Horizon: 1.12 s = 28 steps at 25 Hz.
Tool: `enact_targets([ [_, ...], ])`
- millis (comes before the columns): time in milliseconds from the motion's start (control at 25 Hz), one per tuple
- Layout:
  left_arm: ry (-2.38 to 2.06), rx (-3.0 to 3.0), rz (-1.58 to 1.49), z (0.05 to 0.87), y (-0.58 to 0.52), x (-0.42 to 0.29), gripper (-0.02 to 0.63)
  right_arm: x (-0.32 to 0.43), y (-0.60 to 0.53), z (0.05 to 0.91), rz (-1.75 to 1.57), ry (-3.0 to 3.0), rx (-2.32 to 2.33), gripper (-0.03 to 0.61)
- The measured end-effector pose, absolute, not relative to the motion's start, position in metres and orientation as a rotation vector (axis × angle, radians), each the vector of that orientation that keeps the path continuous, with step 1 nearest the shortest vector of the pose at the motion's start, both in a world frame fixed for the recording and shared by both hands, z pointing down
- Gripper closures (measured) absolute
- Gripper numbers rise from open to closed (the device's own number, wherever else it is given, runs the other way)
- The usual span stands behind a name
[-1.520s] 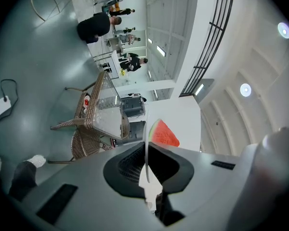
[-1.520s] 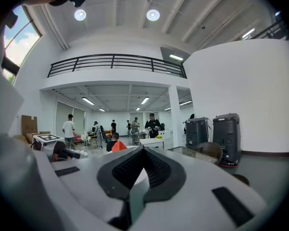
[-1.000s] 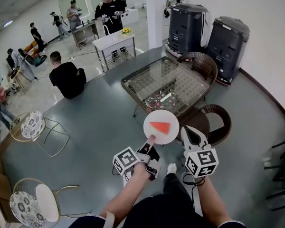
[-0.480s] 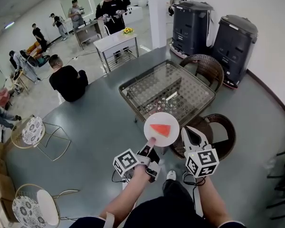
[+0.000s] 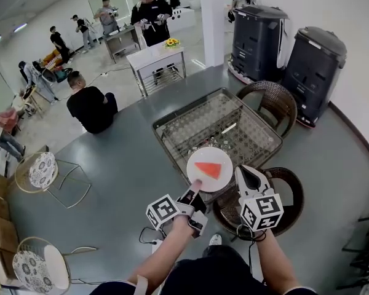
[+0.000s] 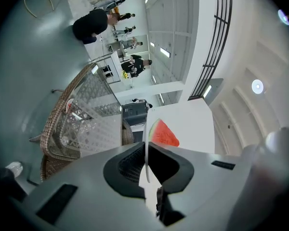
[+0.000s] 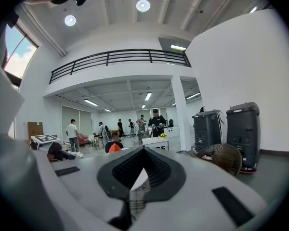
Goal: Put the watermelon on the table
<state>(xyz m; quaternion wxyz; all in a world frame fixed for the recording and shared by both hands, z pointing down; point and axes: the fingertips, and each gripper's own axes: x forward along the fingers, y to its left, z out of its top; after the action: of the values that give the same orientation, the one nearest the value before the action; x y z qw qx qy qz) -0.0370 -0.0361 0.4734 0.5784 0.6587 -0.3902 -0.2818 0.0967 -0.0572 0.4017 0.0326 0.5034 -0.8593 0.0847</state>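
Note:
A red watermelon slice (image 5: 208, 169) lies on a round white plate (image 5: 216, 155). My left gripper (image 5: 194, 187) is shut on the plate's near rim and holds it level over the near edge of the glass-topped table (image 5: 187, 108). In the left gripper view the plate (image 6: 192, 124) stands edge-on between the jaws of my left gripper (image 6: 146, 150), with the slice (image 6: 163, 134) just past them. My right gripper (image 5: 245, 172) hovers right of the plate, shut with nothing in it. In its own view, the jaw tips of my right gripper (image 7: 143, 150) meet.
One wicker chair (image 5: 277, 103) stands at the table's far right, another (image 5: 289, 195) lies under my right gripper. Two black bins (image 5: 258, 35) (image 5: 317, 60) line the wall. A person in black (image 5: 89, 106) sits on the floor to the left. Round patterned chairs (image 5: 40, 168) stand at far left.
Both grippers have moved forward toward the glass table, carrying the plate with the slice. The plate has gone from hanging short of the table to overlapping its near edge.

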Motion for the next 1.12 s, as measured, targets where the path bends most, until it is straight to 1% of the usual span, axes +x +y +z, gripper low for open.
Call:
enact_targets([
  [520, -0.939, 1.546, -0.677, 0.466, -0.080, -0.013, 0.600, 0.119, -0.110, 0.395, 0.248, -2.692, 1.504, 0.577],
  [1120, -0.924, 1.524, -0.680, 0.477, -0.130, -0.015, 0.600, 0.115, -0.154, 0.407, 0.254, -2.653, 1.505, 0.577],
])
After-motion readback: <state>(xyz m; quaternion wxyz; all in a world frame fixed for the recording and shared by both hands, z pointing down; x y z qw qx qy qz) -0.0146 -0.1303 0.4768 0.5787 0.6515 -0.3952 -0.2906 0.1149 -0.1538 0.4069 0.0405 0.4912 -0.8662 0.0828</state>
